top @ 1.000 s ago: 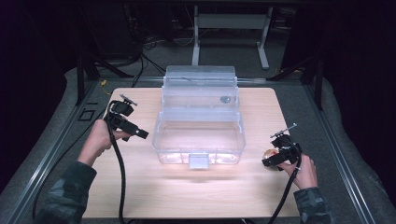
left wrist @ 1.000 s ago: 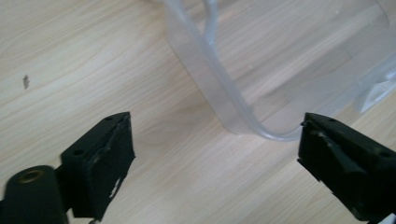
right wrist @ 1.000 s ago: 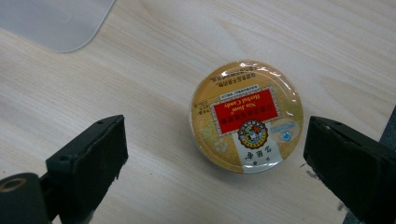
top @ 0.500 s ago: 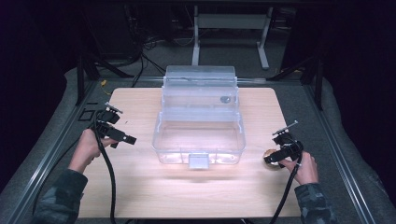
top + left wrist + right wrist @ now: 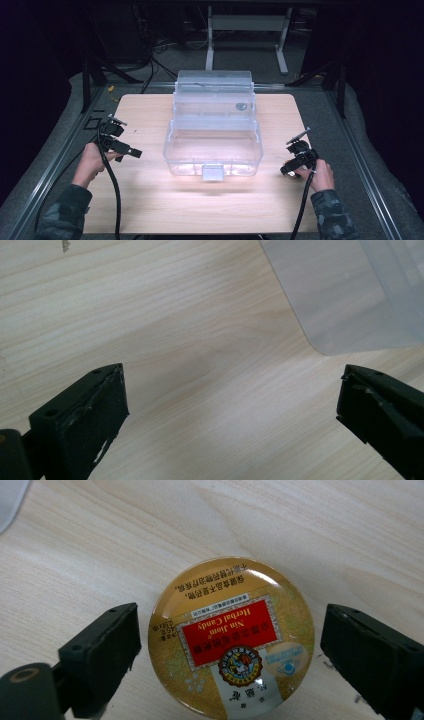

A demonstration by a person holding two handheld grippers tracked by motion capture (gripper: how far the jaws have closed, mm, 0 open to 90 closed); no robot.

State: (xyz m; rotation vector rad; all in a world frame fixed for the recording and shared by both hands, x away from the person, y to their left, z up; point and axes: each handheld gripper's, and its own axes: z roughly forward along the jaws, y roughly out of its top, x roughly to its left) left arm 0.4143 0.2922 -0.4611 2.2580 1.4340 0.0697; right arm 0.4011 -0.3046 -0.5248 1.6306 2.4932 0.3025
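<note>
A round gold candy tin with a red label lies flat on the wooden table near its right edge. My right gripper straddles the tin. Its jaws have just been closing, and a thin gap remains on each side of the tin. In the high view, the right gripper is right of the clear box. My left gripper is open over bare wood with nothing between its jaws, which have just been opening. In the high view, the left gripper hangs left of the box.
A clear plastic box stands mid-table with its lid raised at the back and a latch tab at the front. A small dark item shows inside near the back. One corner of the box shows in the left gripper view.
The left hand has drawn back from the box, to the left and toward the person, and sunk. The right hand has sunk slightly over the tin.
</note>
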